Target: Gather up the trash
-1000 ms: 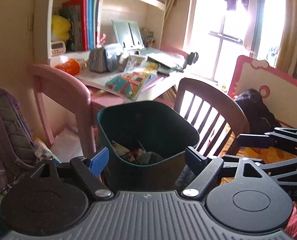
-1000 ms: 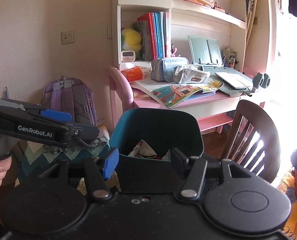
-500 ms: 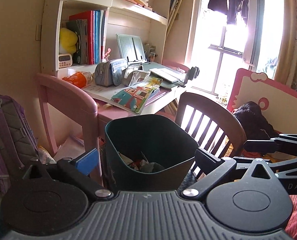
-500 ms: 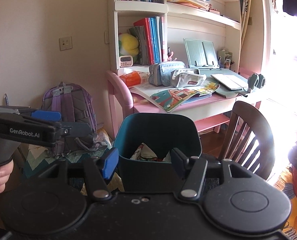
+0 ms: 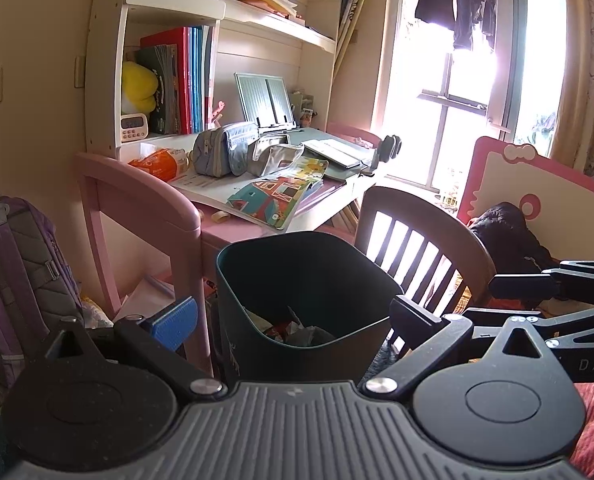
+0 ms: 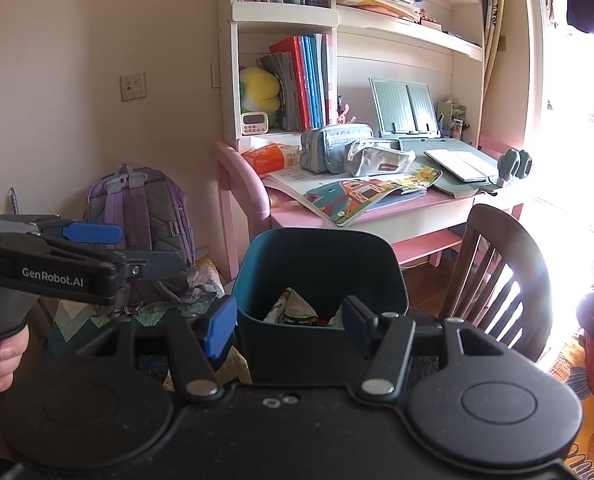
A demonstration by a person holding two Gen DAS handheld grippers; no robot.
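A dark teal trash bin (image 5: 257, 280) (image 6: 321, 264) stands on the floor in front of the pink desk, with crumpled wrappers (image 5: 301, 330) (image 6: 297, 310) inside it. My left gripper (image 5: 293, 316) hovers just short of the bin's near rim. Its jaws are wide open and nothing is between the pads. From the right wrist view, the left gripper (image 6: 149, 246) shows at the left, held by a hand. My right gripper (image 6: 289, 326) is open and empty, close to the bin's near wall. It also shows in the left wrist view, right gripper (image 5: 481, 298), to the right of the bin.
The pink desk (image 6: 377, 224) carries pencil cases (image 6: 337, 148), a picture book (image 6: 361, 196) and an orange packet (image 6: 269, 156). A dark wooden chair (image 6: 493, 264) stands right of the bin, and a purple backpack (image 6: 141, 204) leans left of it. A bookshelf rises behind.
The left gripper's jaws have spread wider. The left wrist view has lifted and pulled back a little, so the bin sits lower in it. The right wrist view is nearly unchanged.
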